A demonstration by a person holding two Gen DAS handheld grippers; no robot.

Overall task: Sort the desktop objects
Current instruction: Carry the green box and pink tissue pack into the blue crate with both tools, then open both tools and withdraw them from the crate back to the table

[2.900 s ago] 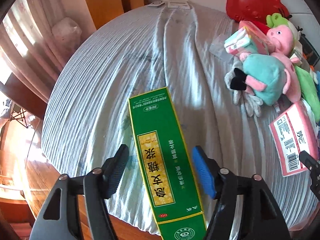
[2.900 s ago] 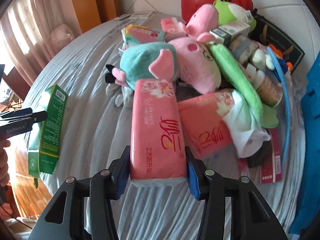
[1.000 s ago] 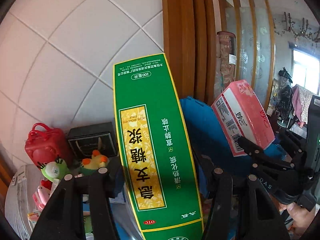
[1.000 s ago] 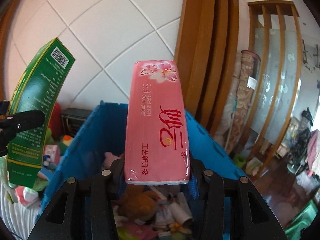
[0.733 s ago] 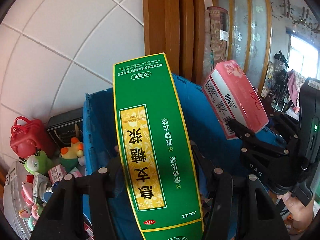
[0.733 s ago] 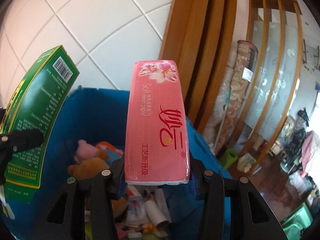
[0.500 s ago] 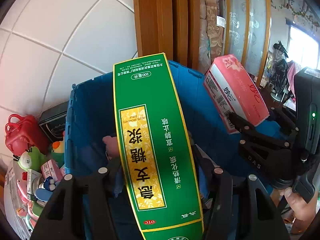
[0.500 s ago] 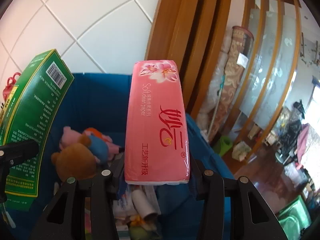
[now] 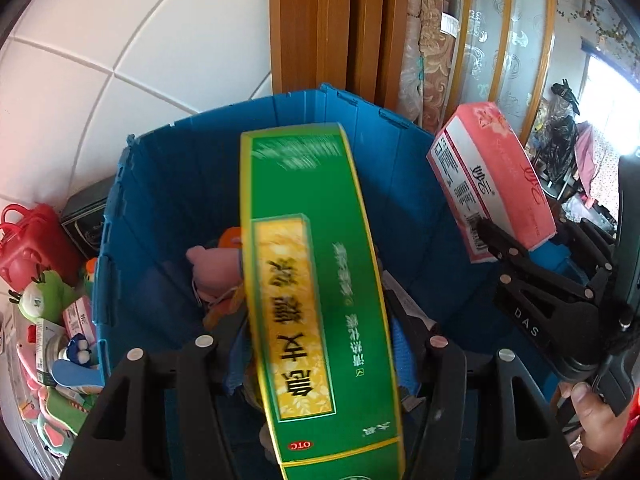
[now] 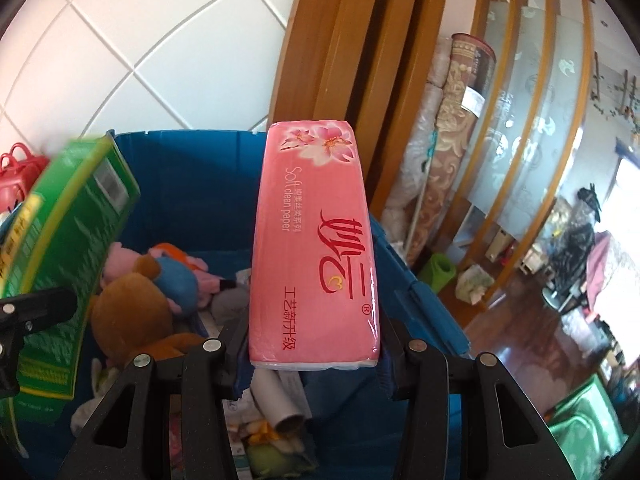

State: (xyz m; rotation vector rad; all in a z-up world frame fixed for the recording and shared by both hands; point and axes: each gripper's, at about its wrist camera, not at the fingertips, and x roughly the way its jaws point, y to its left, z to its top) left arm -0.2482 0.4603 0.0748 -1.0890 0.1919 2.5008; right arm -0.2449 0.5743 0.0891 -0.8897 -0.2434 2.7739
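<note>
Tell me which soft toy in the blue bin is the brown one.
The brown bear, lying at the left of the blue bin in the right wrist view, beside the green box. The toys next to it are pink and blue.

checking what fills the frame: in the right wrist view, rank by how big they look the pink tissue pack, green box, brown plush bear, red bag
1. pink tissue pack, nearest the lens, so inflated
2. green box, partly cut off
3. brown plush bear, partly hidden
4. red bag, partly hidden

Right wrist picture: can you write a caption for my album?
Right tongs hold a pink tissue pack above a blue bin of plush toys, with a green box alongside.
</note>
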